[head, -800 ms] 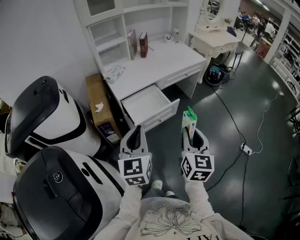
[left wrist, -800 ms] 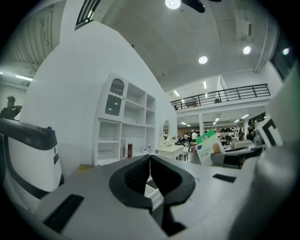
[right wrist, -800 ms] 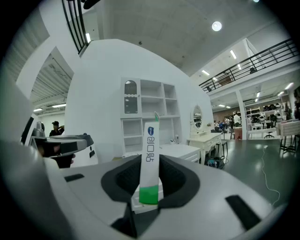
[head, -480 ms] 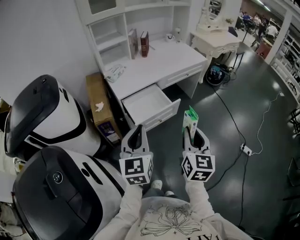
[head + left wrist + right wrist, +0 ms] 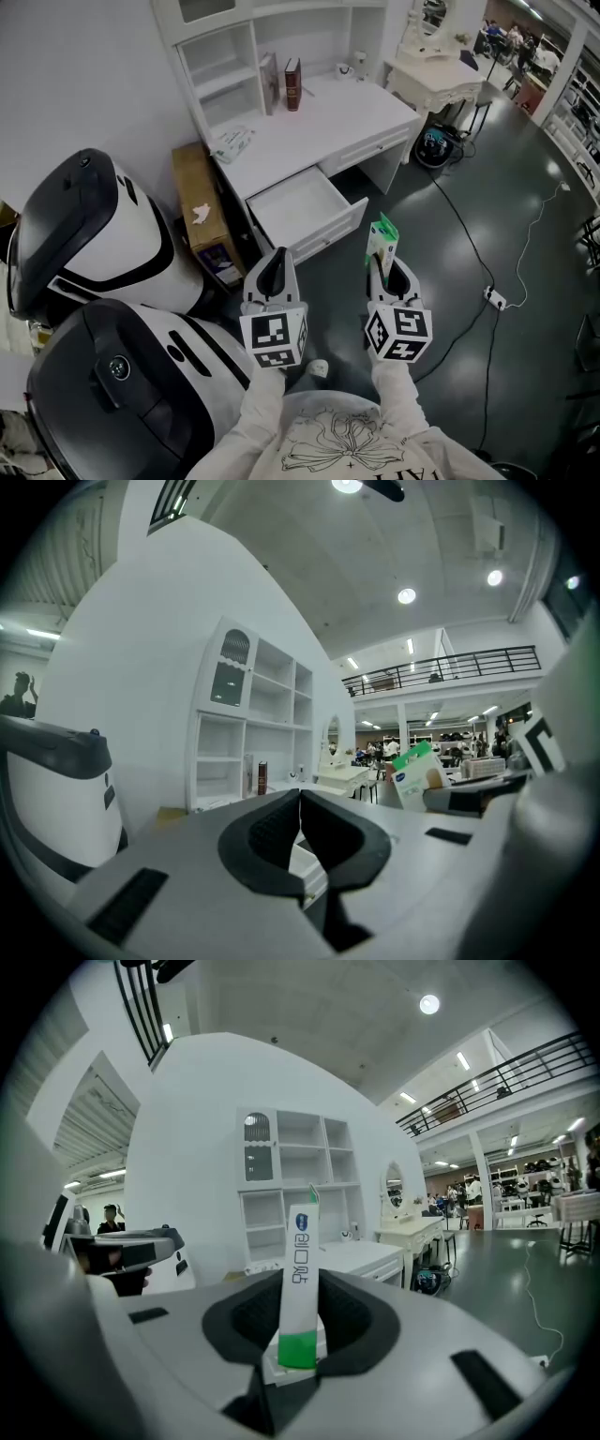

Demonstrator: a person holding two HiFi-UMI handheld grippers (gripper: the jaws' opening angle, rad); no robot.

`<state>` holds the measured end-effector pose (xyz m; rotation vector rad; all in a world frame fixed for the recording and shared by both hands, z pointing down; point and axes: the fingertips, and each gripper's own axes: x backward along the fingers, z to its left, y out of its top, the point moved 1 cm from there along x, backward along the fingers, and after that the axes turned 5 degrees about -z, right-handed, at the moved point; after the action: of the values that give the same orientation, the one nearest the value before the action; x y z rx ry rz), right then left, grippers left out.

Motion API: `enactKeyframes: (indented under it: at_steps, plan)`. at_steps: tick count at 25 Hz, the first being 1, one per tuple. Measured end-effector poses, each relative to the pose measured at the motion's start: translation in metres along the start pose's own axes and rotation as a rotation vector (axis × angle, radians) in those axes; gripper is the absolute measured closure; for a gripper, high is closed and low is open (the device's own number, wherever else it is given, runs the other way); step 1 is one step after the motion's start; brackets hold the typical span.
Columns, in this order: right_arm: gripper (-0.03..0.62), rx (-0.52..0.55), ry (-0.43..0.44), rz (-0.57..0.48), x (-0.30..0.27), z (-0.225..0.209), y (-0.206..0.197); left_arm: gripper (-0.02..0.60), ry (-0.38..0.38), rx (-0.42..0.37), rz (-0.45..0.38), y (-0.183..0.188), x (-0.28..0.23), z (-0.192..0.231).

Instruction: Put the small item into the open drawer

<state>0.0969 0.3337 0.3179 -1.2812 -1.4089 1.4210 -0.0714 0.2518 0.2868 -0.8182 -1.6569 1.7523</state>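
A small white and green box (image 5: pixel 380 241) stands upright between the jaws of my right gripper (image 5: pixel 382 265), which is shut on it; in the right gripper view the box (image 5: pixel 301 1279) rises from the pads. My left gripper (image 5: pixel 272 270) is shut and holds nothing, its pads meeting in the left gripper view (image 5: pixel 300 829). The open drawer (image 5: pixel 305 212) juts from the white desk (image 5: pixel 319 127), a short way ahead of both grippers. Its inside looks bare and white.
Two large white and black machines (image 5: pixel 89 230) fill the left side. A cardboard box (image 5: pixel 201 214) stands by the desk. Books (image 5: pixel 292 84) stand on the desktop. A cable (image 5: pixel 469 244) and power strip (image 5: pixel 494 298) lie on the dark floor at right.
The view has shifted slightly; the desk and drawer sit a little lower and nearer. Both grippers keep their pose, the box still held in the right one.
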Motion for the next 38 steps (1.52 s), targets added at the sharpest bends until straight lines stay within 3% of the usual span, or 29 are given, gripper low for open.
enactKeyframes:
  at_steps: [16, 38]
  plan:
    - [0.505, -0.008, 0.038, 0.066, -0.065, 0.005, -0.023, 0.577, 0.049, 0.028, 0.068, -0.034, -0.045, 0.036]
    - [0.505, 0.021, 0.275, 0.14, -0.331, -0.002, 0.001, 0.577, 0.227, 0.033, 0.122, -0.042, -0.252, 0.118]
